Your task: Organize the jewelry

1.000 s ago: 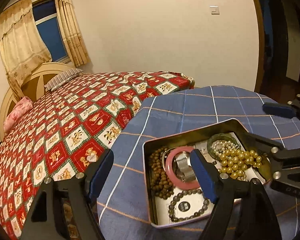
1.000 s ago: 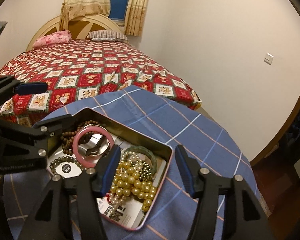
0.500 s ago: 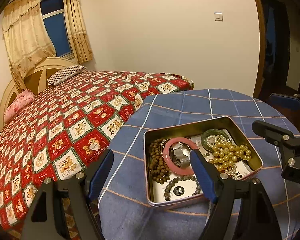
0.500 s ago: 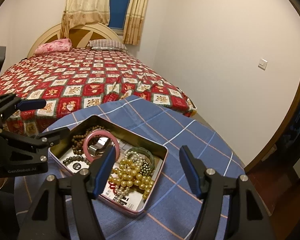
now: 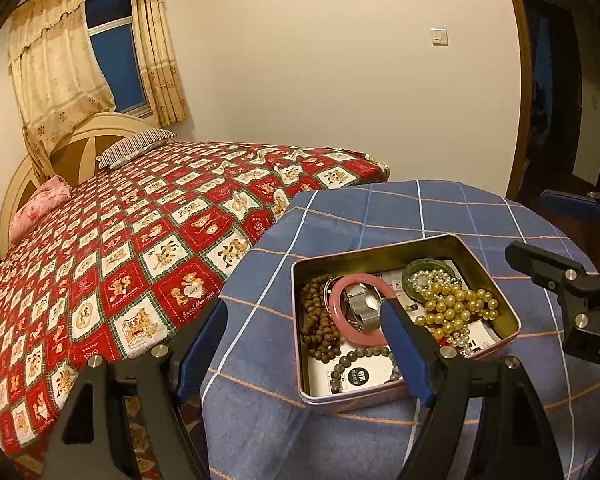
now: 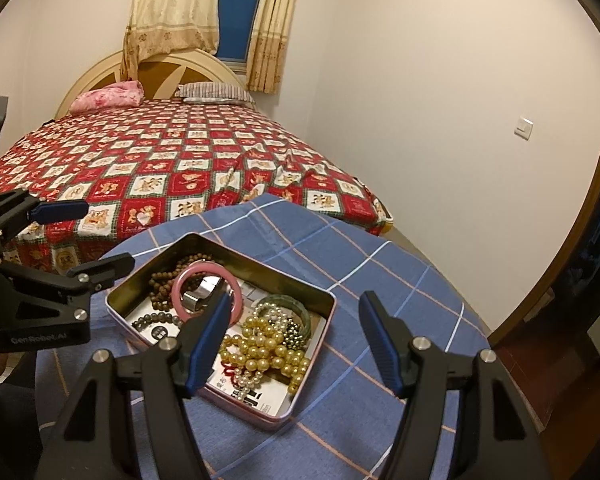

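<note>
An open pink metal tin (image 5: pixel 380 398) (image 6: pixel 260 276) sits on a round table with a blue checked cloth (image 5: pixel 440 216) (image 6: pixel 380 280). It holds a pink bangle (image 5: pixel 336 300) (image 6: pixel 180 284), a silver watch (image 5: pixel 364 306), brown wooden beads (image 5: pixel 318 328), dark bead bracelet (image 5: pixel 348 358), gold pearls (image 5: pixel 456 308) (image 6: pixel 268 344) and a green bangle (image 5: pixel 414 270) (image 6: pixel 300 308). My left gripper (image 5: pixel 306 354) is open and empty, above the tin's left front. My right gripper (image 6: pixel 296 342) is open and empty, above the tin's right corner.
A bed with a red patterned quilt (image 5: pixel 140 232) (image 6: pixel 172 168) stands right behind the table. A dark doorway (image 5: pixel 560 100) is at the right. The wall carries a light switch (image 5: pixel 439 36).
Both grippers have pulled back and up from the tin, which now looks smaller and farther. Both stayed open and empty. The jewelry has not moved.
</note>
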